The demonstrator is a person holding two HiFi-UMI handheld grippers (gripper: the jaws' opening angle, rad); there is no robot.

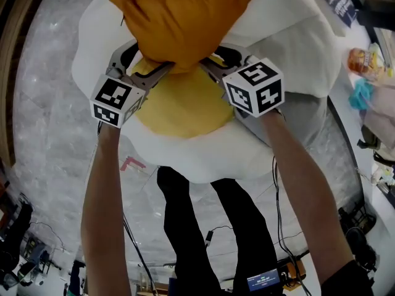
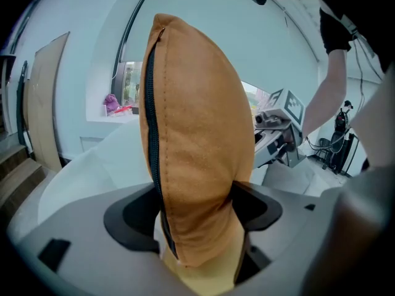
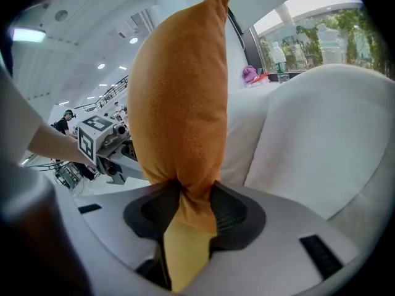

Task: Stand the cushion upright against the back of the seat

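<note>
An orange cushion (image 1: 182,17) with a dark zip along one edge (image 2: 151,147) hangs over a white egg-shaped seat (image 1: 290,48) with a round yellow middle (image 1: 185,106). My left gripper (image 1: 162,66) is shut on the cushion's lower left corner, where the fabric bunches between the jaws (image 2: 197,217). The right gripper (image 1: 207,65) pinches the lower right corner, its dark pads (image 3: 225,214) squeezing the cloth tight. The cushion (image 3: 179,97) stands on edge, rising above both grippers. The seat's white back (image 3: 321,134) lies just beyond it.
Grey marble floor (image 1: 49,134) surrounds the seat, with a red mark (image 1: 131,163) near its front. The person's dark-trousered legs (image 1: 185,227) stand before the seat. Bags and clutter (image 1: 364,73) sit at the right edge. A windowsill with a purple thing (image 2: 111,102) lies behind.
</note>
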